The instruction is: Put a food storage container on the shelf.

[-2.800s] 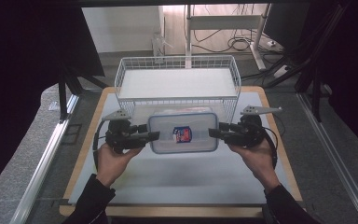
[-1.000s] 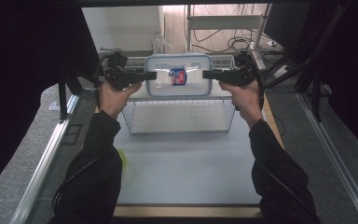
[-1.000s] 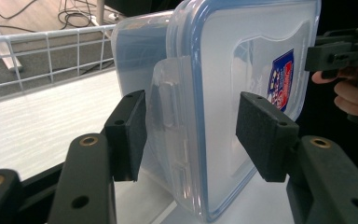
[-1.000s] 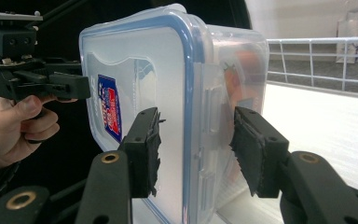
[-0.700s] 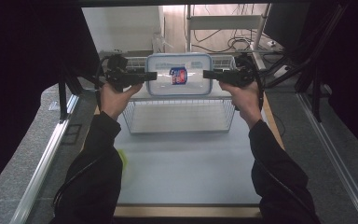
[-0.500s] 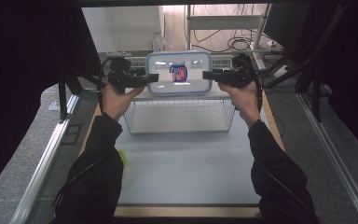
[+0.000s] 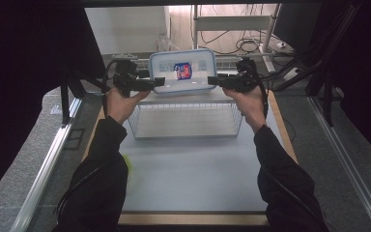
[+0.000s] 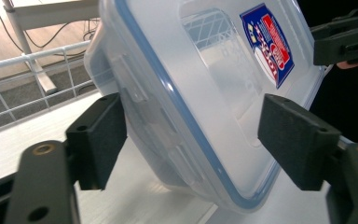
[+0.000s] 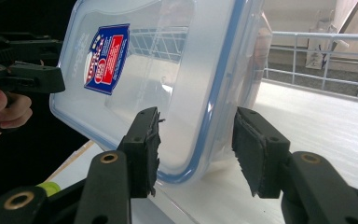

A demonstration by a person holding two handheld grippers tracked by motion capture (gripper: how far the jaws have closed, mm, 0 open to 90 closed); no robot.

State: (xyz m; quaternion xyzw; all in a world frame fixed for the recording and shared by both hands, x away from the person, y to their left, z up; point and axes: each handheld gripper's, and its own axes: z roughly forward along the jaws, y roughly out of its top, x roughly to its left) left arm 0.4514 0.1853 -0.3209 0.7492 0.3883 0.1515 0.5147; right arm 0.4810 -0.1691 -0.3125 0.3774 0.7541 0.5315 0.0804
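Note:
A clear plastic container (image 7: 183, 72) with a blue-rimmed lid and a red-and-blue sticker stands tilted on its edge at the far side of the white wire basket (image 7: 186, 121), its lid facing me. My left gripper (image 7: 159, 82) is at its left end. In the left gripper view the container (image 8: 205, 93) sits between the jaws of that gripper (image 8: 191, 140), which have just been opening, and one pad (image 8: 298, 135) stands clear of the lid. My right gripper (image 7: 212, 79) is at the right end. In the right gripper view it (image 9: 196, 144) has its pads against the container (image 9: 168, 70).
The basket stands at the far end of a pale blue mat (image 7: 193, 183) on a wooden-edged table. A small green object (image 7: 127, 162) lies by the left sleeve. A metal rail (image 7: 48, 159) runs along the left, with cables and a shelf frame (image 7: 232, 24) behind the basket.
The container went from the mat up over the basket. In the last second it tipped more upright, lid toward me, and the left jaws widened off it. Hands barely moved.

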